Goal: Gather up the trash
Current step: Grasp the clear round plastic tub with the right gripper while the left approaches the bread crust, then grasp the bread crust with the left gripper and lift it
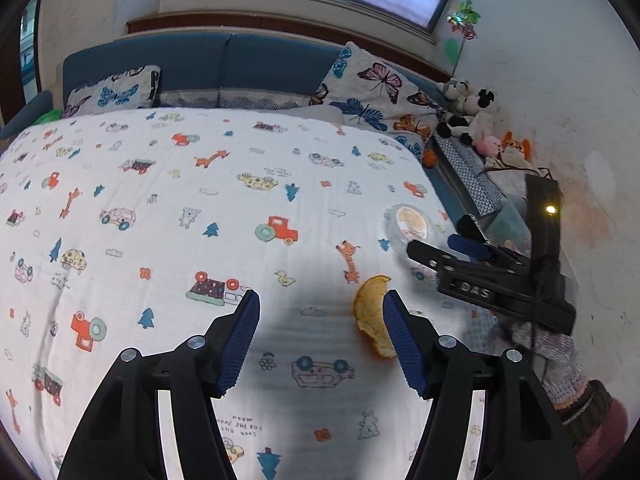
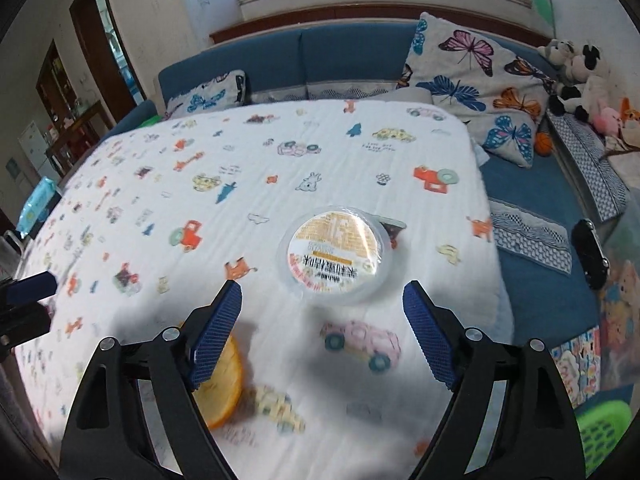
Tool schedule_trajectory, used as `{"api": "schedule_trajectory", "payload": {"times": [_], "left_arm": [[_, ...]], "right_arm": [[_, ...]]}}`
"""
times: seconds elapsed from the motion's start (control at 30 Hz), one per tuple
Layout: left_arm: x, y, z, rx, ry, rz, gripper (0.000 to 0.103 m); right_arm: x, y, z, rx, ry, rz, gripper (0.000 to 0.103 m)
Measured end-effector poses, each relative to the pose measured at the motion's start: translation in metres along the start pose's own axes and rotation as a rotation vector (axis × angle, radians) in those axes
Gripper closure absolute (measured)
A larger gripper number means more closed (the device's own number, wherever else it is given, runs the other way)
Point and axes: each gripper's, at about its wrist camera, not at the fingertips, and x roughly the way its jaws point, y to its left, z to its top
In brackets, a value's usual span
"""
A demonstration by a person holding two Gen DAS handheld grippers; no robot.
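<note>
**Two scraps on the bed, both tongs apart**

Bed (image 1: pixel 120 184): a wide sheet printed with cars and giraffes is spread flat; both pieces of trash lie on it near its right edge, so each is reachable from this side.

Pillows (image 2: pixel 480 92), butterfly-printed, are propped against the blue headboard, well clear of the work.

Cup (image 2: pixel 334 256): a clear plastic tub with a printed foil lid is seen lying lid-up on the sheet. The right tongs (image 2: pixel 322 336) are held wide apart just short of it, aligned so it lies ahead of the gap; a straddling approach is judged likely.

Peel (image 1: pixel 374 316): a curled orange rind rests on the sheet, near the cup. The left tongs (image 1: pixel 320 336) are also spread, nothing gripped. The peel is seen beside the right pad (image 1: pixel 402 340), outside the gap; whether they touch cannot be told. A shift rightward would be needed before closing.
</note>
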Motion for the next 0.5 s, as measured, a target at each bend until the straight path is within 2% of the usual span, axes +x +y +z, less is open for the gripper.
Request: {"api": "schedule_trajectory", "payload": {"times": [0.2, 0.23, 0.3, 0.5], "left_arm": [[0.019, 0.006, -0.001, -0.010, 0.032, 0.004, 0.041], [0.021, 0.006, -0.001, -0.009, 0.037, 0.002, 0.041], [0.027, 0.005, -0.002, -0.002, 0.046, 0.004, 0.041], [0.043, -0.004, -0.007, 0.021, 0.083, -0.012, 0.041]], "right_arm": [[0.027, -0.001, 0.008, -0.003, 0.013, -0.023, 0.021], [0.029, -0.002, 0.008, -0.001, 0.015, -0.027, 0.023], [0.032, -0.004, 0.008, 0.002, 0.028, -0.027, 0.038], [0.014, -0.010, -0.002, 0.018, 0.009, -0.022, 0.038]]}}
